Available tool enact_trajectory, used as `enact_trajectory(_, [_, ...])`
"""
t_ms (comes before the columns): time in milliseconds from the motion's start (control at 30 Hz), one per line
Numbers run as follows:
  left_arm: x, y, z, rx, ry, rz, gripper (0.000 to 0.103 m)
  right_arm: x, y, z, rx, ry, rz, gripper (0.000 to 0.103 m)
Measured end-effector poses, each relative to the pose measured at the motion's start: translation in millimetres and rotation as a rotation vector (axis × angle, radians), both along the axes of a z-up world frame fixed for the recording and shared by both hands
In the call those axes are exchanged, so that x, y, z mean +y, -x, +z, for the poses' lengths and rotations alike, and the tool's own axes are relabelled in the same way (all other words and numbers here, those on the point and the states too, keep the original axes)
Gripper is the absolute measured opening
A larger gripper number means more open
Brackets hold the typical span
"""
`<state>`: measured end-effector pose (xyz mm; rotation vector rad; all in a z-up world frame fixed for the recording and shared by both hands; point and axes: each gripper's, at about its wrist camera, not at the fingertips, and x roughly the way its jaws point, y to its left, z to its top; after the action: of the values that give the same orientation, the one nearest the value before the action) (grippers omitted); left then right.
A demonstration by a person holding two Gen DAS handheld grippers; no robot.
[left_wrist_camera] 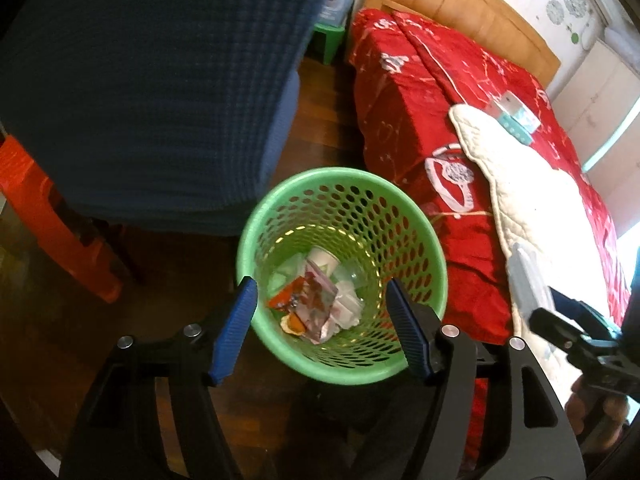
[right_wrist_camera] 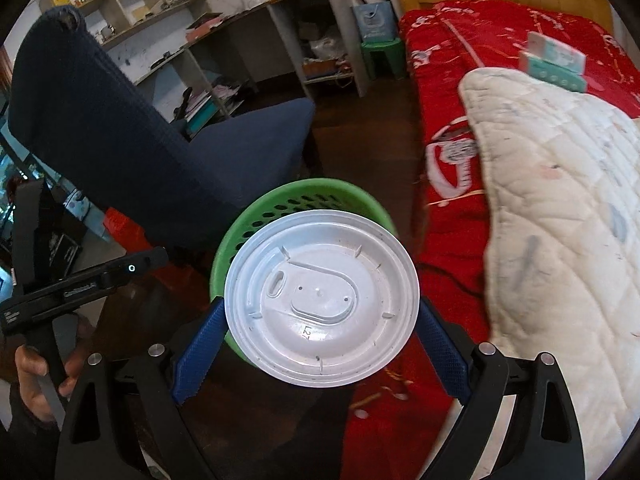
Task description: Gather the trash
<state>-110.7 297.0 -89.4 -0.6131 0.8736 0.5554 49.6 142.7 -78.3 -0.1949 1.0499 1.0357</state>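
One white lid [right_wrist_camera: 322,298] in right tool [right_wrist_camera: 320,344], one green basket [left_wrist_camera: 404,216], left tool [left_wrist_camera: 320,328] empty

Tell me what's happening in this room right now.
A person is collecting trash with two handheld grippers. The right gripper holds a white plastic lid between its jaws, over the green basket beside the red-covered bed. The left gripper is open and empty above the basket, which already holds wrappers and a cup.

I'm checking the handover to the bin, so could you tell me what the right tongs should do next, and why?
Probably carry the white plastic lid a little further forward and open. The right tongs grip its edges, it hangs partly over the near rim of the green basket, and the left tongs are open and empty.
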Motion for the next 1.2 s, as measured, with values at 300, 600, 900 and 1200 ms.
enact_trajectory(300, [7.9,14.2,3.6,-0.017,-0.002,0.033,0.071,37.5,10.8,-12.5,0.028,-0.004,0.039,0.09])
enact_trajectory(600, [-3.8,4.4,7.0,-0.015,-0.021,0.002,0.078,37.3,11.8,-12.1,0.028,-0.019,0.04,0.092])
enact_trajectory(900, [-34.2,-16.9,21.9,-0.012,-0.1,-0.07,0.086,-11.7,5.7,4.7,-0.028,0.004,-0.05,0.092])
enact_trajectory(1200, [-71.5,-43.7,45.3,-0.048,-0.162,-0.163,0.091,-73.9,-4.2,28.6,-0.111,0.041,-0.202,0.092])
